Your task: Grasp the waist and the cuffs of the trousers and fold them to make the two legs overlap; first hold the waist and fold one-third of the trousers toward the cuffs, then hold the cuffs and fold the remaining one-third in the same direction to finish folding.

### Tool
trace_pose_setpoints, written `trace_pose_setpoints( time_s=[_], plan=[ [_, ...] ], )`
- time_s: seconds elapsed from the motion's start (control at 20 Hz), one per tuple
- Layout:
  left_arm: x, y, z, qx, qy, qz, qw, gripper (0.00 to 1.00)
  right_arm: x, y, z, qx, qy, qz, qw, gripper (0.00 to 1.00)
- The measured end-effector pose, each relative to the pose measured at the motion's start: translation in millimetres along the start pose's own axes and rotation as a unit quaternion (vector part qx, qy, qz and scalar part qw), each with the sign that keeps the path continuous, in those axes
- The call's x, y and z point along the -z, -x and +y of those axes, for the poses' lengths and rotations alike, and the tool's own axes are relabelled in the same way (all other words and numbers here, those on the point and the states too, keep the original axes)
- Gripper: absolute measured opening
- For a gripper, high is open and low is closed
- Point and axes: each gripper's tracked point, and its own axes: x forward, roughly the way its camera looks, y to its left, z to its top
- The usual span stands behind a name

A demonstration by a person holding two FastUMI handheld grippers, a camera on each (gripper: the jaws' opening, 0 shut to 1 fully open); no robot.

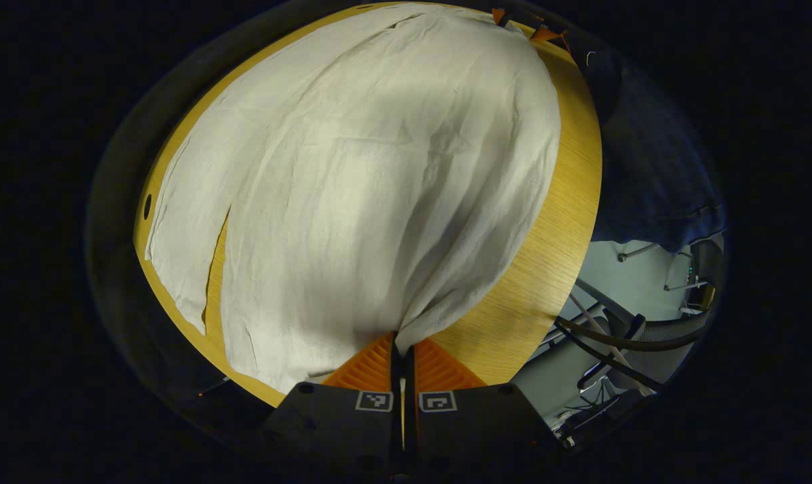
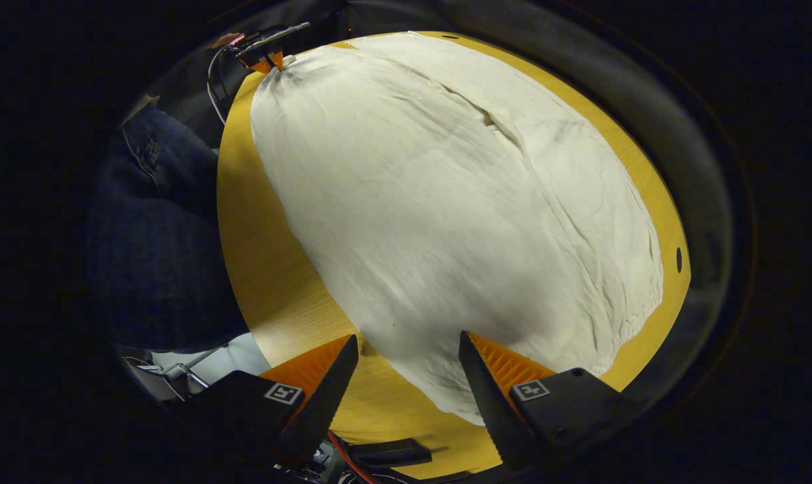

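Trousers (image 1: 379,188) lie spread across the table (image 1: 567,222), one corner pinched at 6 o'clock in the closed left gripper (image 1: 402,349), ready to lift, while the right gripper (image 2: 406,363) gapes wide, straddling the cloth's near edge, apparently to grab it.

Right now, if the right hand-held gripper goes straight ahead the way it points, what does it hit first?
Probably the trousers. The right hand-held gripper is open, and the near edge of the pale cloth lies between its fingers on the wooden table. Height above the cloth is unclear, so it might skim over it.

dark blue jeans (image 2: 157,228) | hand-held gripper (image 1: 402,349): ribbed fingers, black body, square markers
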Motion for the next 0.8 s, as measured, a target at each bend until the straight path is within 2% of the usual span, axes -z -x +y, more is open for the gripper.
trace_pose_setpoints(
  time_s=[0.2, 0.45, 0.65, 0.7, 0.75, 0.8],
  plan=[
    [0, 1, 0, 0.002, 0.001, 0.002, 1.000, 0.00, 1, -4, -1, 0.008, 0.032, 0.006, 0.999, 0.95],
    [-1, 1, 1, 0.003, 0.003, -0.003, 1.000, 0.00, 2, -2, -2, 0.019, 0.029, 0.031, 0.999, 0.85],
    [-2, 1, 0, 0.005, 0.004, -0.005, 1.000, 0.00, 2, 0, -15, 0.055, 0.017, 0.036, 0.998, 0.43],
    [-1, 1, 0, 0.005, 0.004, -0.005, 1.000, 0.00, 1, 0, -18, 0.063, 0.015, 0.036, 0.997, 0.20],
    [-2, 1, 0, 0.005, 0.006, -0.007, 1.000, 0.00, 2, 0, -18, 0.068, 0.013, 0.039, 0.997, 0.09],
    [-2, 0, 0, 0.004, 0.010, -0.008, 1.000, 0.00, 2, -1, -20, 0.075, 0.013, 0.041, 0.996, 0.11]
  ],
)
